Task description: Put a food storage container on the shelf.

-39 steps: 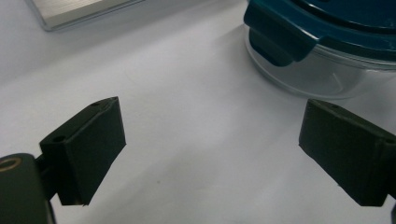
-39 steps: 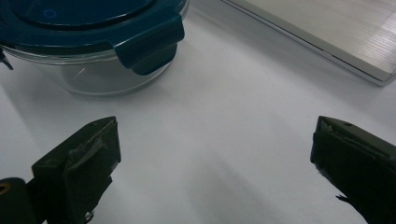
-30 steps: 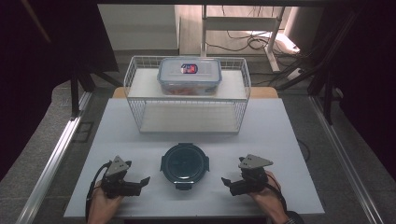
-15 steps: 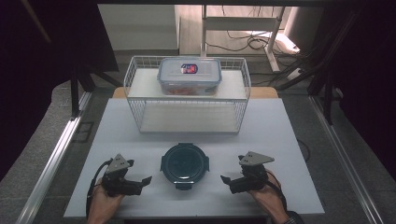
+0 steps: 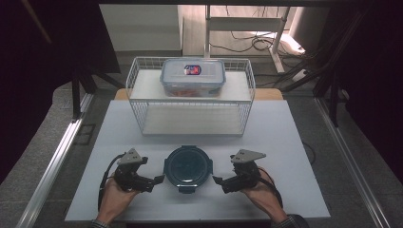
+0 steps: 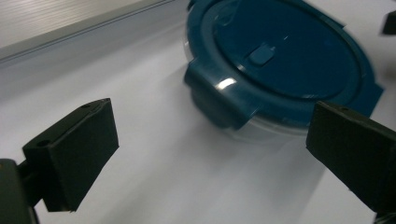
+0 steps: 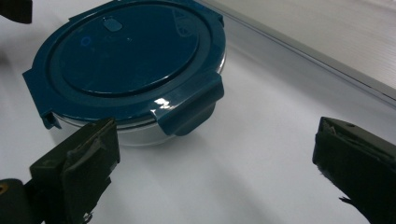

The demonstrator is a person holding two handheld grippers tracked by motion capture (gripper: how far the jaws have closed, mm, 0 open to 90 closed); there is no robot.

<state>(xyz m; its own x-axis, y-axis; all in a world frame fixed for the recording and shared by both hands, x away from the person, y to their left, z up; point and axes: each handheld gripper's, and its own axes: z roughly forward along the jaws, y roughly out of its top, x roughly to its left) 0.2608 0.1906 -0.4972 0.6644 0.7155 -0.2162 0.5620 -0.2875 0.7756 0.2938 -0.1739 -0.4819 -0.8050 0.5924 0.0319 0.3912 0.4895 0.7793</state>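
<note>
A round clear container with a dark blue latching lid sits low in the middle of the high view on the white table, between the two grippers. The left gripper and right gripper both have jaws spread wide, holding nothing. The likely step is unlatching: bring each claw squarely onto a side clip, hook under its edge, and steady the container against sliding. At the top centre stands a white wire basket, bearing a rectangular clear box.

Both hands rest low, left tool and right tool spread wide, tips facing inward.
</note>
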